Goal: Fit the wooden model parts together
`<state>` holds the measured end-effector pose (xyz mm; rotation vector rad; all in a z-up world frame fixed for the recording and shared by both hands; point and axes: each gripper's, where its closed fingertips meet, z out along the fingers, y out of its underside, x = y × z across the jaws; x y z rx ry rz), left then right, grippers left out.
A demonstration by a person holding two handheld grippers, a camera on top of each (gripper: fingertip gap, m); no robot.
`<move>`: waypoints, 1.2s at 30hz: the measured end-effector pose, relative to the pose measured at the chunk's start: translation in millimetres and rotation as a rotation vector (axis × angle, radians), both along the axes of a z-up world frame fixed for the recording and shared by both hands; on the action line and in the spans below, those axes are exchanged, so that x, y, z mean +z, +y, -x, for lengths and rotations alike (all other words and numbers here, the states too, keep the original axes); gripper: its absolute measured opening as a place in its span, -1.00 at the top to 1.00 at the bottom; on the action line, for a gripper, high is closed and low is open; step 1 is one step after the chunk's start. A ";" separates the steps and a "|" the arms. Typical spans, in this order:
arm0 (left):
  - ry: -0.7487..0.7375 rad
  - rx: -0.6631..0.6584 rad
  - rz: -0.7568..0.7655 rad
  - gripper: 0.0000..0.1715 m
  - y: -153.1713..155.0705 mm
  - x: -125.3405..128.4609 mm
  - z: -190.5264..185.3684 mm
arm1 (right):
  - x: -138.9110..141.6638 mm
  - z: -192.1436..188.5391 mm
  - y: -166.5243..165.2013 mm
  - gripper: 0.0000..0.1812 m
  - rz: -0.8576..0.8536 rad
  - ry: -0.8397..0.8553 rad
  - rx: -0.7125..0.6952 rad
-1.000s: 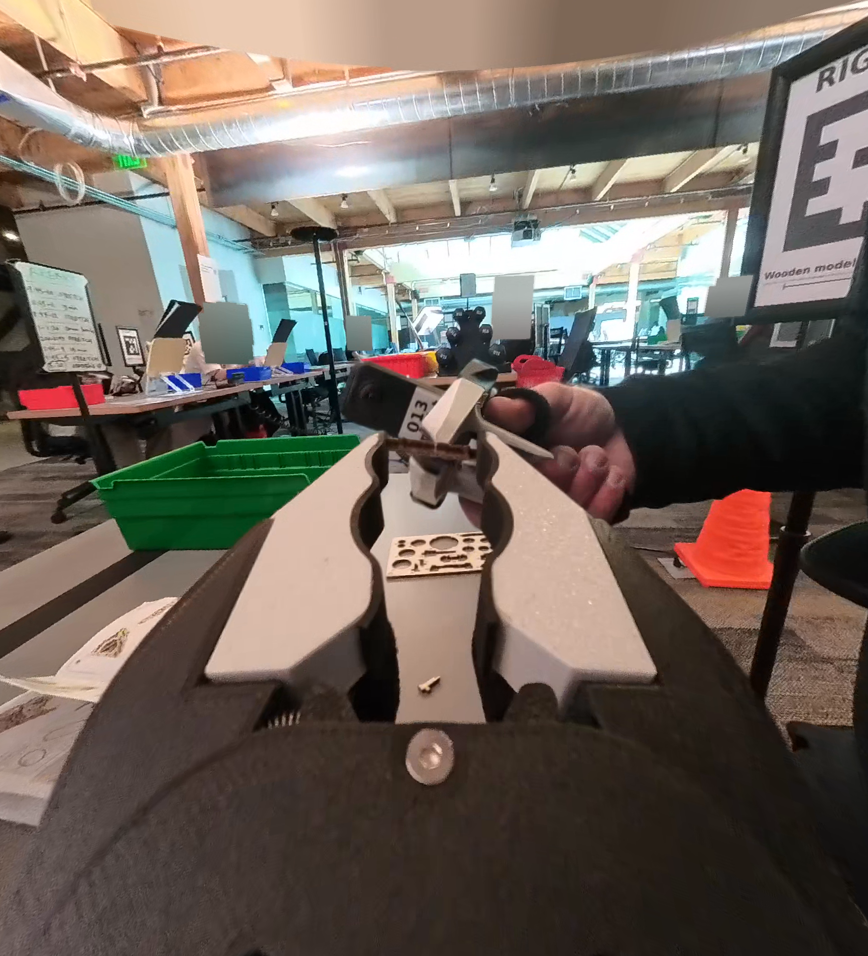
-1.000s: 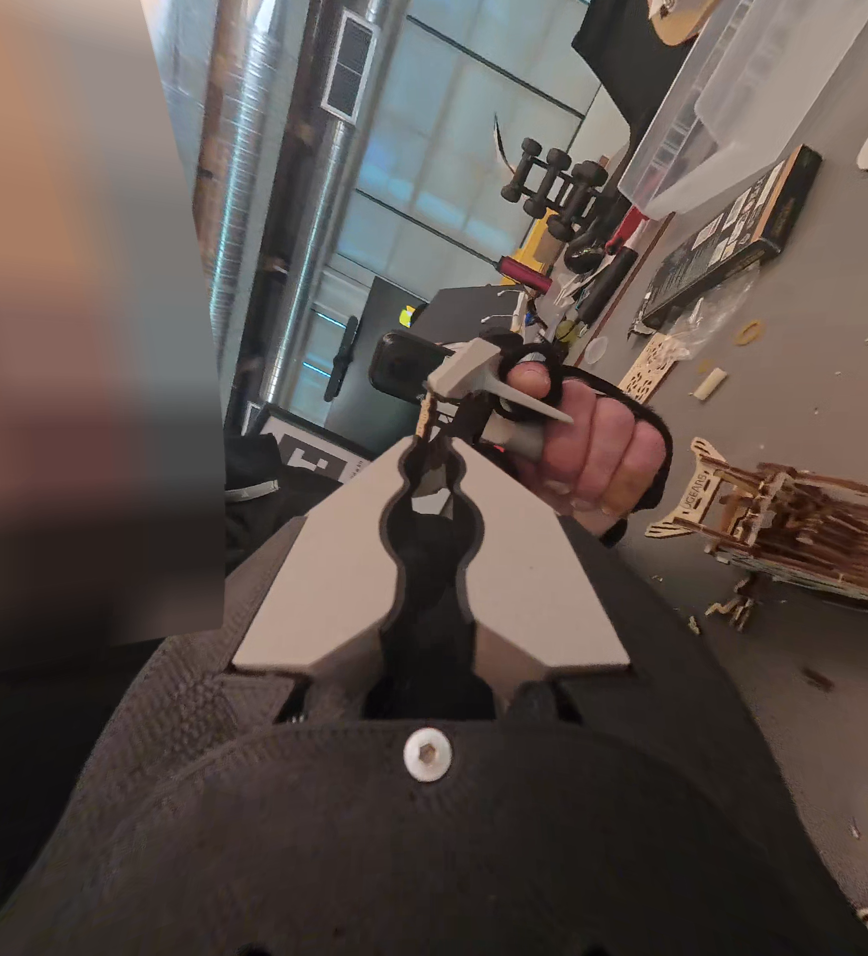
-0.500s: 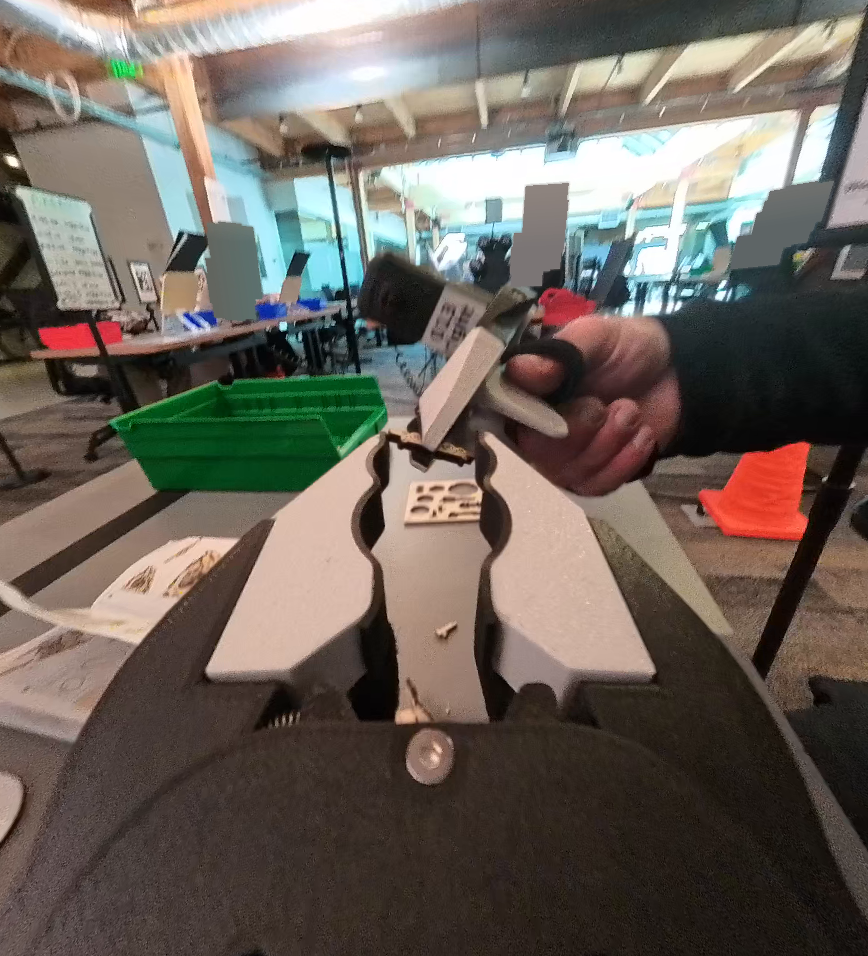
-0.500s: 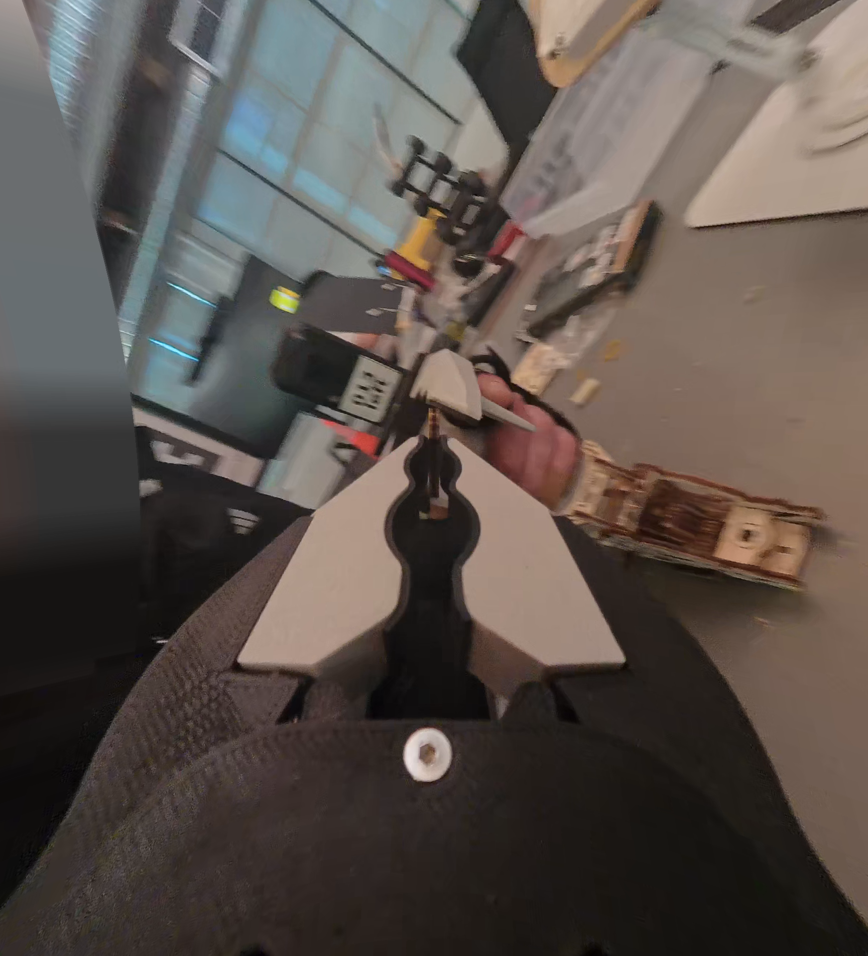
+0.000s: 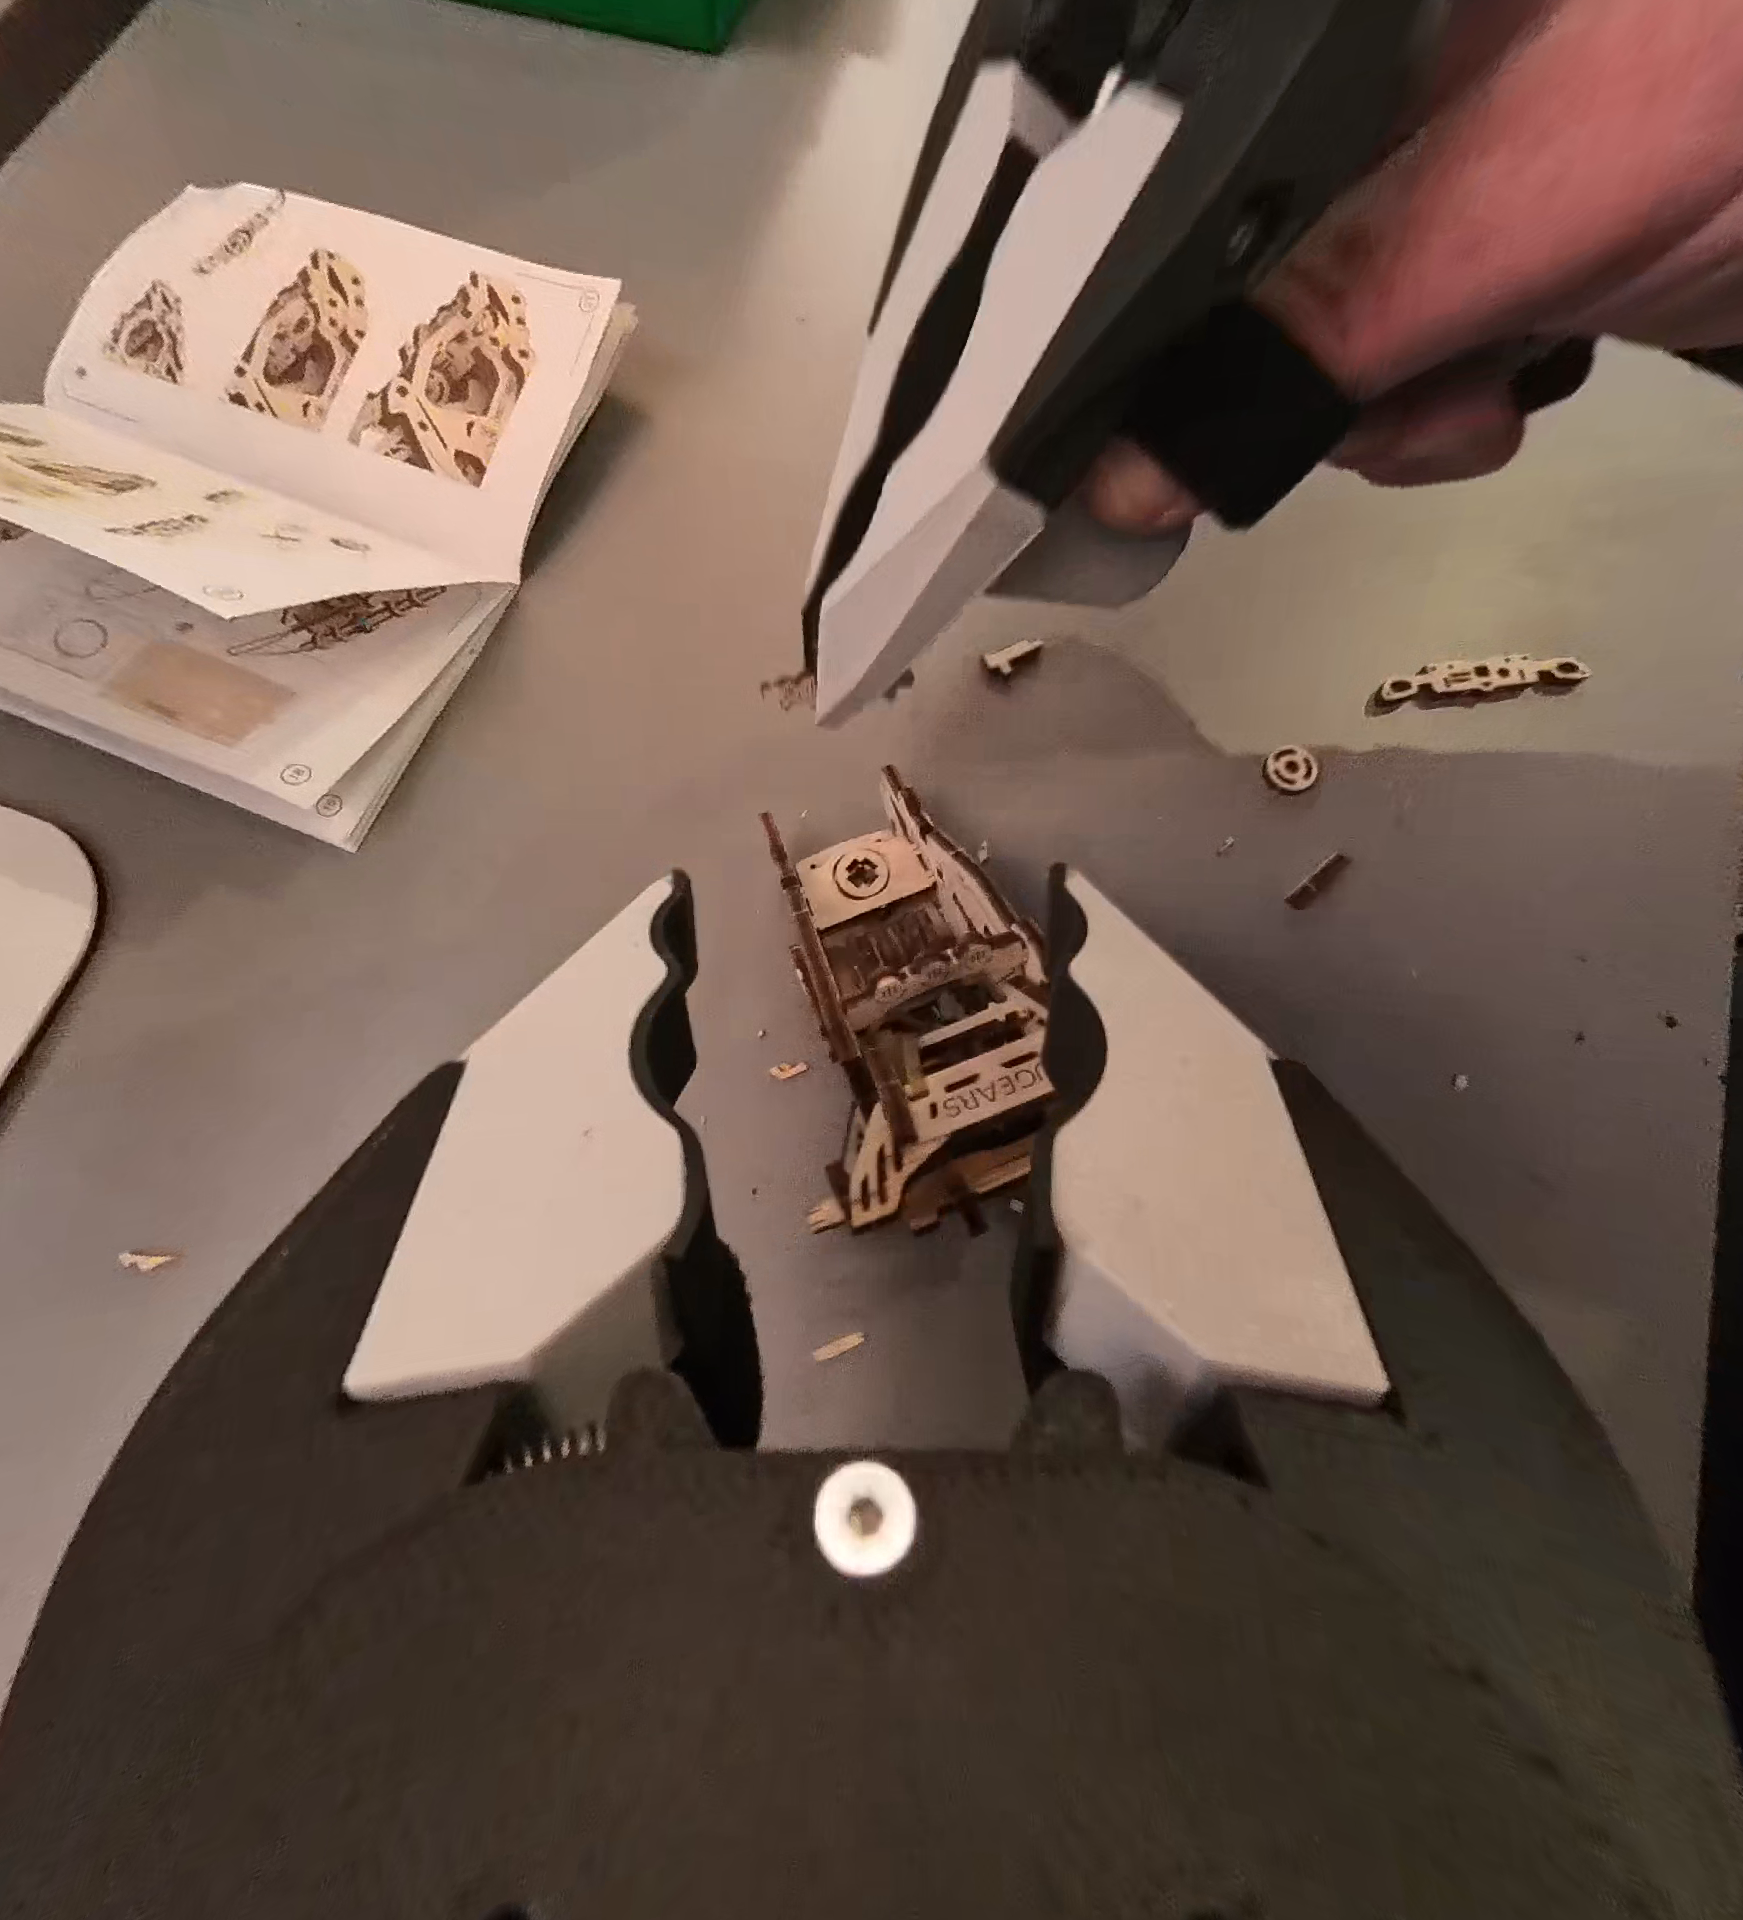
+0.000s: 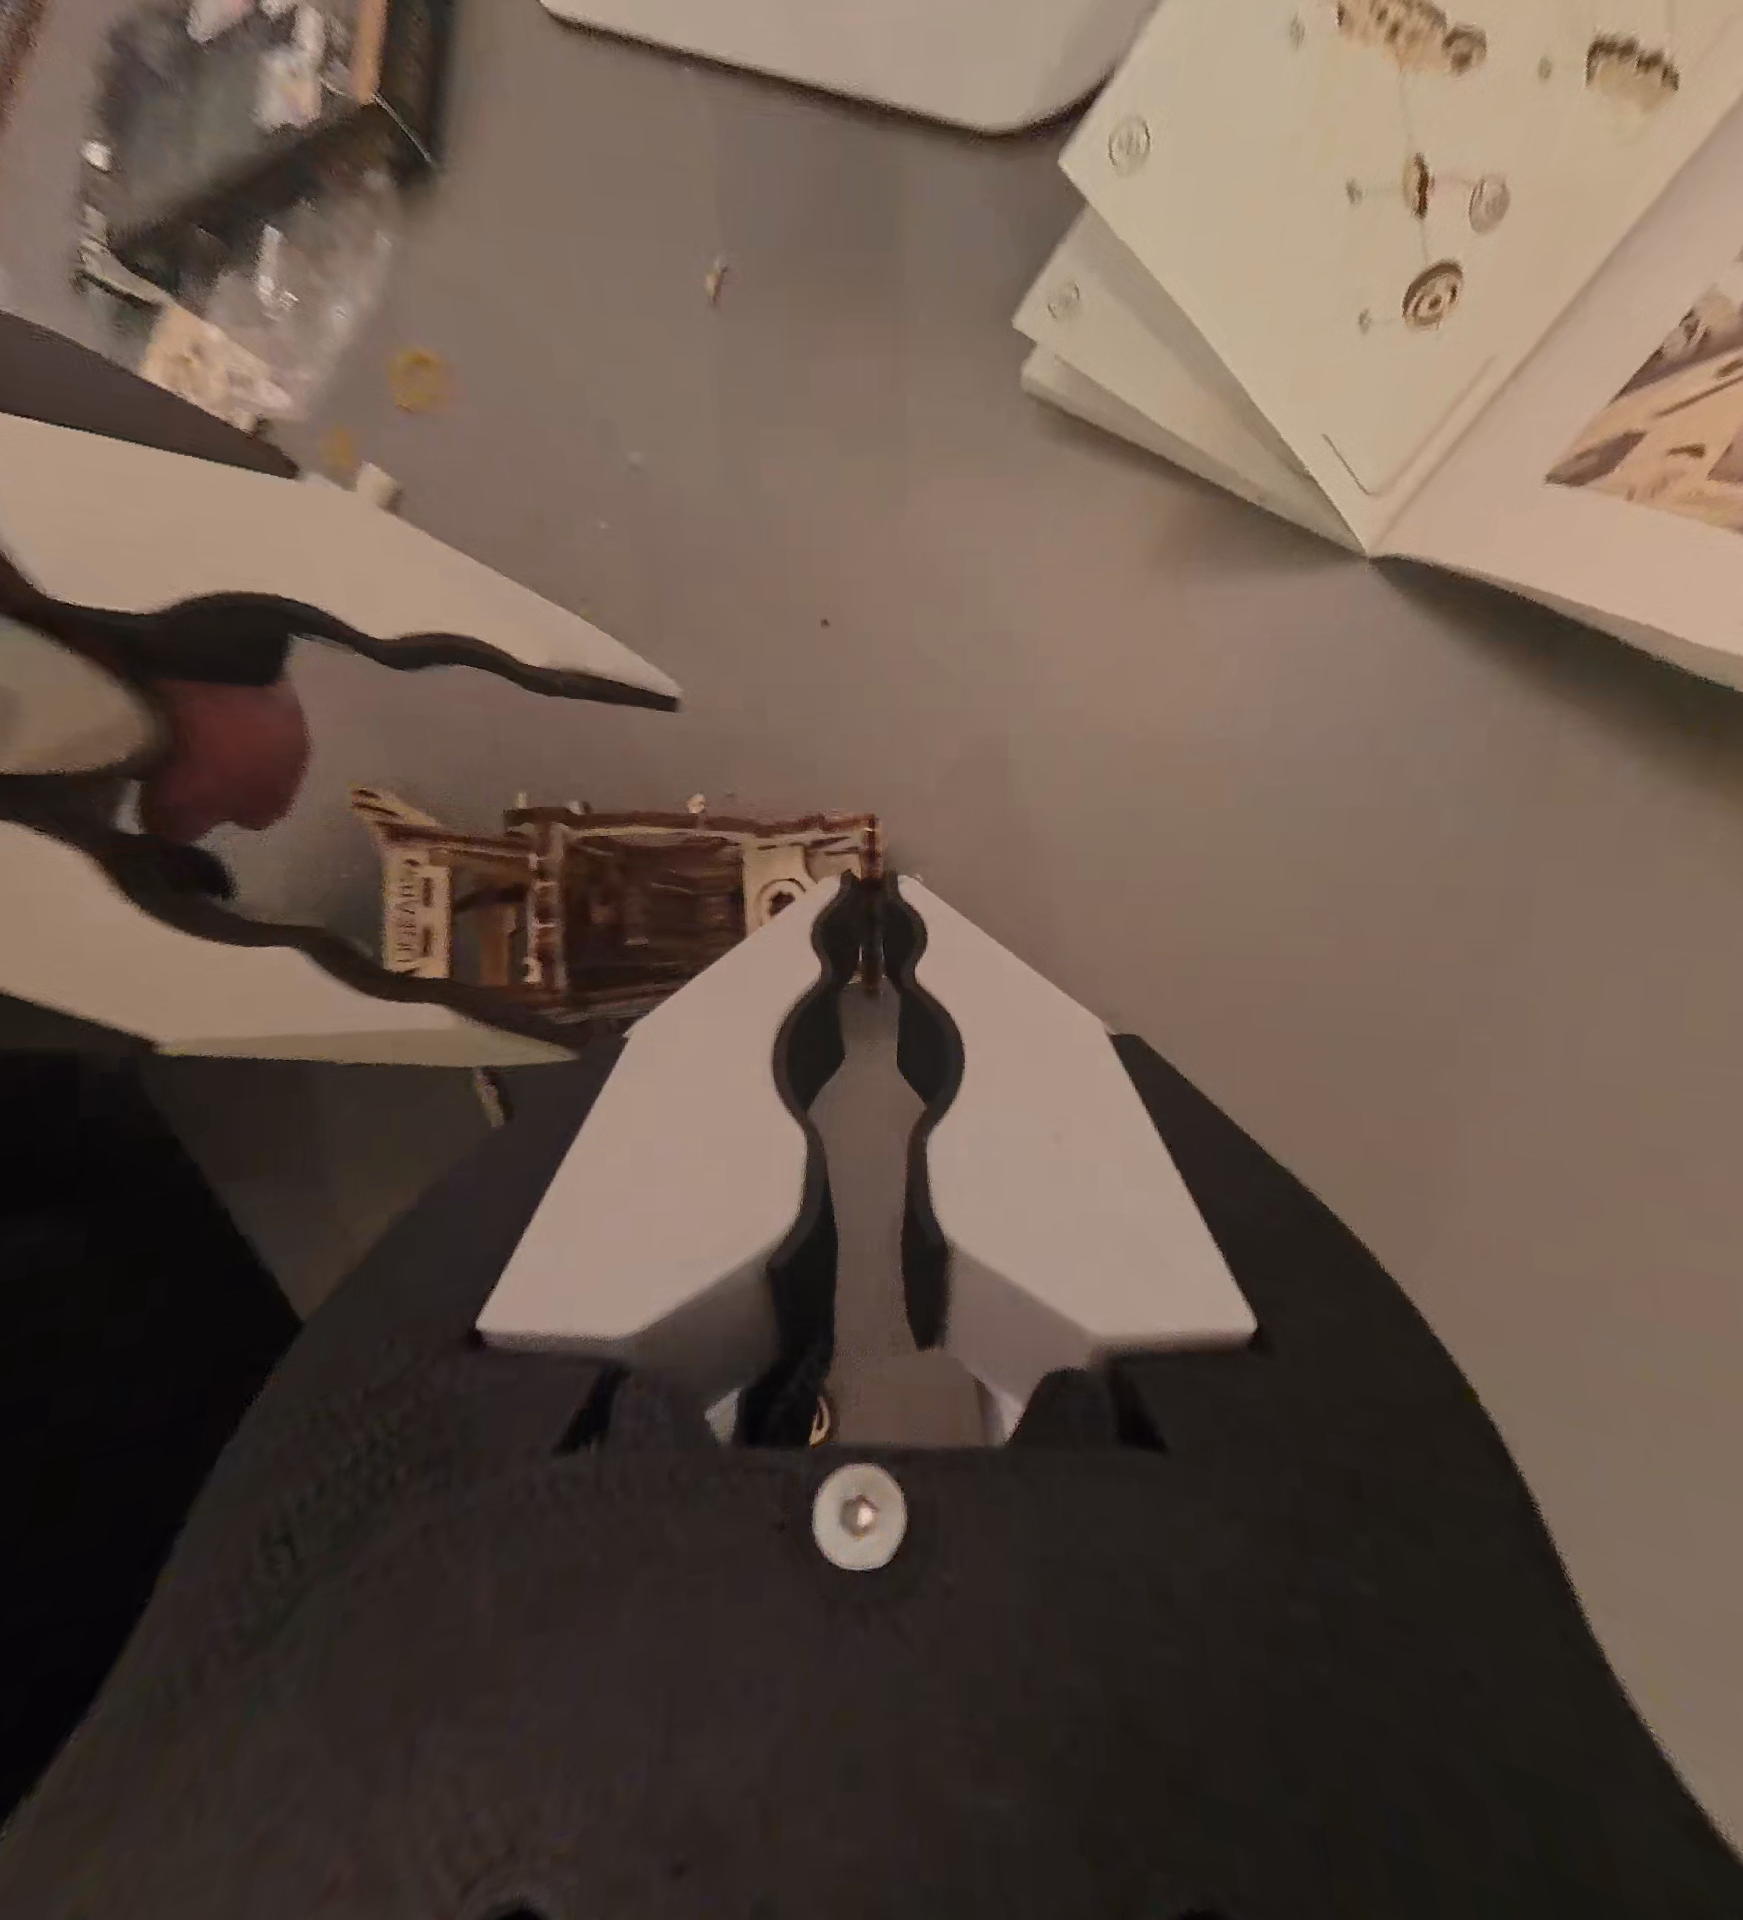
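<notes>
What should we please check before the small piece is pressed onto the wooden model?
1. Right tool shut on the small wooden part: ok.
2. Left tool open, one jaw on each side of the wooden model: ok.
3. Model clamped steady by the left tool: not ok, the jaws are not closed on it.
4. Model resting on the table: ok.
5. Part lined up with its slot: cannot tell.
6. Booklet clear of the model: ok.
</notes>
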<state>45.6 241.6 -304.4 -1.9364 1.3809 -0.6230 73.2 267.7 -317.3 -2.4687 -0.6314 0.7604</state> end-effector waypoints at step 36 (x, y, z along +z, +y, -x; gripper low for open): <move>-0.102 0.143 0.110 0.13 -17.2 -16.7 -10.1 | -32.6 6.1 6.1 0.98 -0.169 -0.438 0.253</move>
